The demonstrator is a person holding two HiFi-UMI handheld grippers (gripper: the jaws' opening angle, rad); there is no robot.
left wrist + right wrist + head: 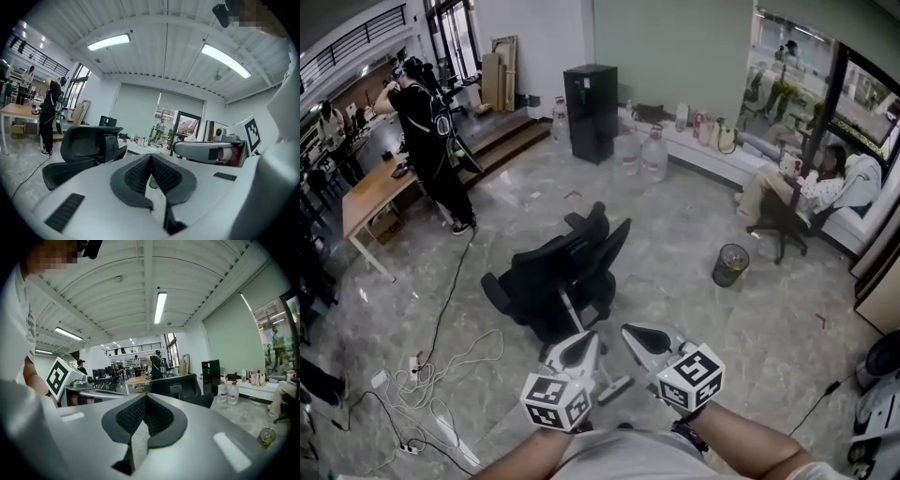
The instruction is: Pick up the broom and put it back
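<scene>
Left gripper (pixel 579 345): smooth white shell, ribbed black fingers (pixel 136 176) together, empty.
Right gripper (pixel 643 336): same build, fingers (pixel 133 416) pressed together, empty.
Floor (pixel 703 323): glossy grey marble.
Broom: not made out in any view.

Grey marble floor (pixel 694 337); a black office chair (pixel 562 272) lies toppled mid-room, wooden bench (pixel 375 192) far left, windows (pixel 783 66) far right.

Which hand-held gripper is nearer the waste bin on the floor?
Right. The right hand-held gripper is left of the waste bin; the left hand-held gripper is farther left, before the black chair.
</scene>
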